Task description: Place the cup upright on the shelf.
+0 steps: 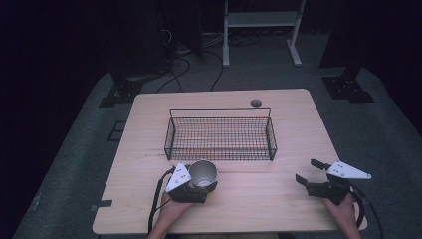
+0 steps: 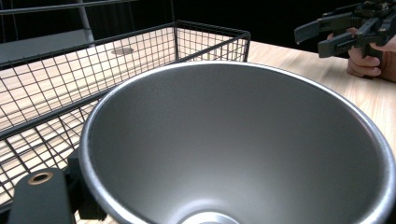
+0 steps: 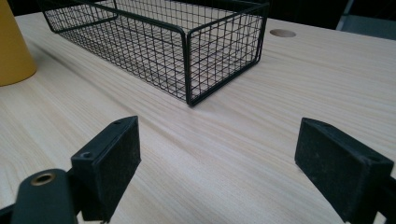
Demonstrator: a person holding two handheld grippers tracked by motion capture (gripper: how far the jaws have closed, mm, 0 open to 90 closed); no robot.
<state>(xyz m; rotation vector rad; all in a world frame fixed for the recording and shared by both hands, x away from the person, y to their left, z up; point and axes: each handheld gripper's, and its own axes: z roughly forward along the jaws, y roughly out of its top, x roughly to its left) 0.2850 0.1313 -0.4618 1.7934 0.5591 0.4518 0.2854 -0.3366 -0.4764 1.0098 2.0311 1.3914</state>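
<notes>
Wire basket (image 1: 220, 133) blocks mid-table; right side open.

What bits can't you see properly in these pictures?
- Left claw: in the left gripper view the cup hides the far side of its grip.
- Cup's outside: cut off by the left edge in the right gripper view.
- Basket: its far end is cut off in the left gripper view.
</notes>
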